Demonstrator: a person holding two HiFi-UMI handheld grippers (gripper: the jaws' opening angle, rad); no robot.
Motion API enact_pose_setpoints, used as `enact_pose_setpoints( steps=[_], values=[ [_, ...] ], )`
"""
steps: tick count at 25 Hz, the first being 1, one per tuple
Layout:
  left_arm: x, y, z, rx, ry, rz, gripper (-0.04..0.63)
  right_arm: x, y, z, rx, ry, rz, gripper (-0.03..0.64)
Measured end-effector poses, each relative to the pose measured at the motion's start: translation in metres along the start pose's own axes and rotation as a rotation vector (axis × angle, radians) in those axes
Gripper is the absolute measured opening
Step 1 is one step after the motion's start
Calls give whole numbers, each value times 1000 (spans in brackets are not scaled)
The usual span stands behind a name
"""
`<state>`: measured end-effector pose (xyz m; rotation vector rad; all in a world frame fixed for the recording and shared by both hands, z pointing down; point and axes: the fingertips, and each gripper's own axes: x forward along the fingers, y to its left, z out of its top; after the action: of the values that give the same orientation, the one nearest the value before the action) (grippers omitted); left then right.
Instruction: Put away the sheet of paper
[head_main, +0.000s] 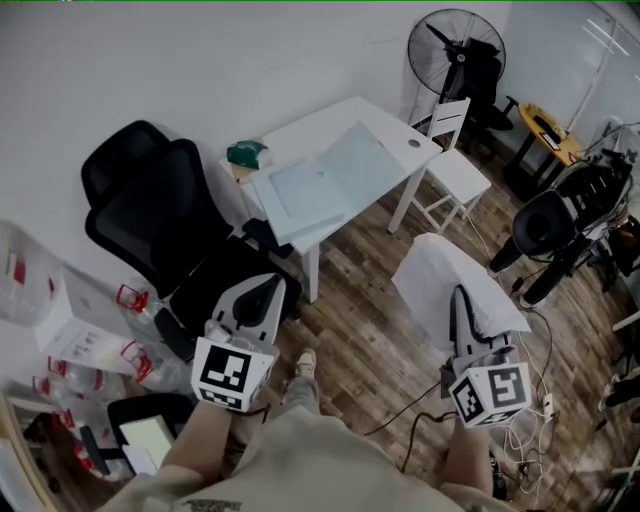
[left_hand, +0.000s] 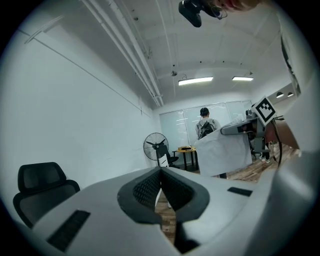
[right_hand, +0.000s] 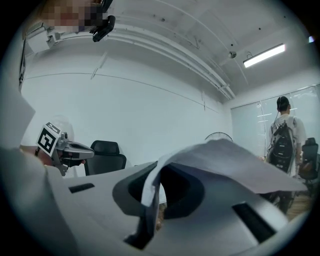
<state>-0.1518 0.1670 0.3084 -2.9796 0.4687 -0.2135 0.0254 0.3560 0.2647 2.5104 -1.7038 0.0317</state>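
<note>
Head view: the person stands on a wood floor, well apart from a white desk (head_main: 310, 125) that carries pale blue sheets (head_main: 330, 180), perhaps a folder. The right gripper (head_main: 458, 293) holds the paper (head_main: 440, 268) in the air over the floor. The sheet droops over the gripper's nose like a tent. The left gripper (head_main: 263, 283) hangs beside a black chair (head_main: 150, 200) with nothing in it.

Left gripper view: the left gripper (left_hand: 161, 172) has its jaws pressed together and nothing between the pads. Across the room the paper (left_hand: 222, 155) hangs as a wide white flap under the right gripper (left_hand: 239, 129).

Right gripper view: the right gripper (right_hand: 152, 200) pinches one edge of the paper (right_hand: 225, 162), its jaws tight on the sheet. The rest arches up and over the right jaw and sags off to the right. The left gripper (right_hand: 70, 150) shows at the far left, clear of the sheet.

Judging by the droop, the paper is very light and limp. It will flap as it moves, crease where it is nipped, and could tear if tugged. The edge grip looks enough to carry it. A second pinch by the free gripper at the far edge would likely keep it flat for laying down or sliding in with the blue sheets
</note>
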Motion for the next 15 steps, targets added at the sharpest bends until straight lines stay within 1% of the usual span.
enact_pose_setpoints(
  steps=[6, 15],
  values=[
    [62, 48, -1, -4, 22, -13, 20, 83, -14, 4, -24, 34, 8, 23],
    [140, 134, -7, -5, 42, -23, 20, 199, -15, 11, -26, 60, 10, 23]
  ],
)
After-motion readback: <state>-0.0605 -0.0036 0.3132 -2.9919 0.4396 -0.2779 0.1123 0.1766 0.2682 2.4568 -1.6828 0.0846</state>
